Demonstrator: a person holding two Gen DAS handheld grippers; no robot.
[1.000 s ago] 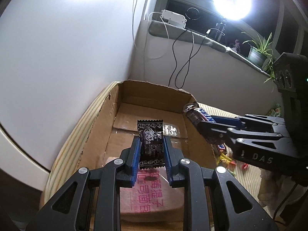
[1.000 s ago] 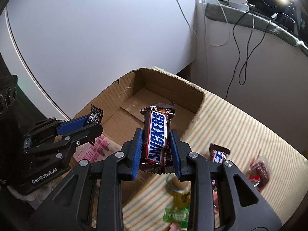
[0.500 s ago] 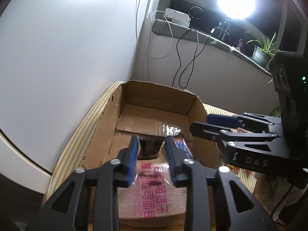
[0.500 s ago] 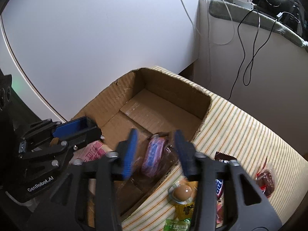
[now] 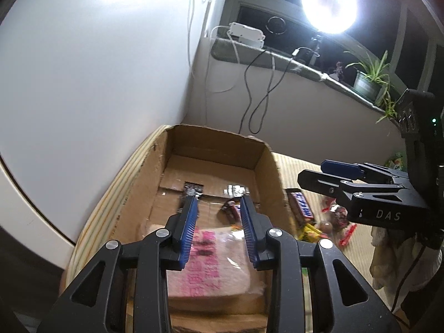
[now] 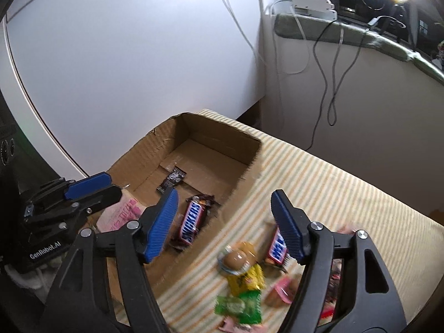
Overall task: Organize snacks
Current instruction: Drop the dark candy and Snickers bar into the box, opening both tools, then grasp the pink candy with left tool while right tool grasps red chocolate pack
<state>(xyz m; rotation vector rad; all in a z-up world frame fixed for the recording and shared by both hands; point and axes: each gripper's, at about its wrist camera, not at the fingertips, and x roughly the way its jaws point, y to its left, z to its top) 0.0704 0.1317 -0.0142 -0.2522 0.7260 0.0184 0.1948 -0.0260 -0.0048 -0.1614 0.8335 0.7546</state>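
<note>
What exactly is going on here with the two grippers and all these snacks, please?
A person is sorting snacks into a cardboard box. Both grippers have just opened and hold nothing: the Snickers bar and a small black packet now lie in the box beside a pink bread pack. More snacks wait on the striped cloth.

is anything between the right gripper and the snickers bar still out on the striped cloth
Nothing visible blocks it. The right gripper is open and empty; the second Snickers bar lies just beneath its right finger, outside the cardboard box, with loose snacks beside it.
</note>
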